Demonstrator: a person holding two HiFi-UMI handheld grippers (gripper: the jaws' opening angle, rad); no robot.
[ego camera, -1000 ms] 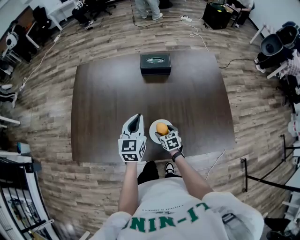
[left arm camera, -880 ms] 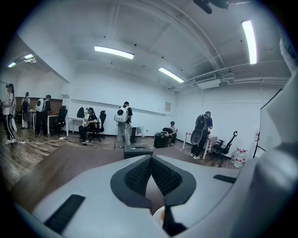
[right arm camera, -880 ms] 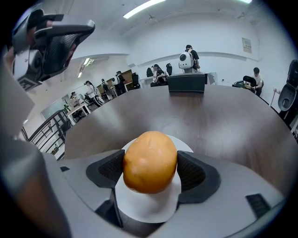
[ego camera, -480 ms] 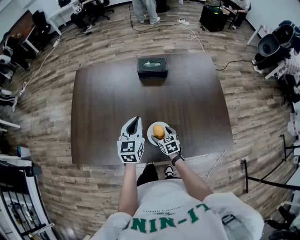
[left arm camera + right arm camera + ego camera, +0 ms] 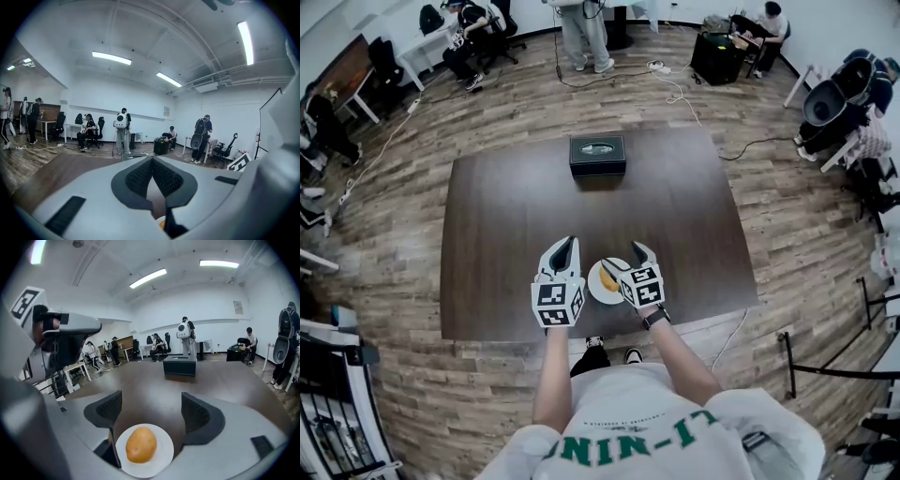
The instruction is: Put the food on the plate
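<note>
A yellow-brown potato (image 5: 140, 445) lies on a small white plate (image 5: 163, 460) near the front edge of the dark table (image 5: 675, 216). My right gripper (image 5: 152, 411) hovers over the plate with its jaws wide open, and nothing touches the pads. In the head view the potato (image 5: 607, 276) and plate (image 5: 595, 292) sit partly hidden beneath the right gripper (image 5: 625, 261). My left gripper (image 5: 565, 247) is just left of the plate. Its jaws are shut and empty, and its fingertips (image 5: 151, 162) meet in the left gripper view.
A black box (image 5: 597, 155) stands at the far middle of the table, also seen as a black box (image 5: 179, 365) straight ahead of the right gripper. People, chairs and desks stand on the wooden floor (image 5: 516, 84) beyond the table.
The right gripper's jaws have spread and let go of the potato, which now rests on the plate. The gripper has drawn back a little to the right. The left gripper stays put.
</note>
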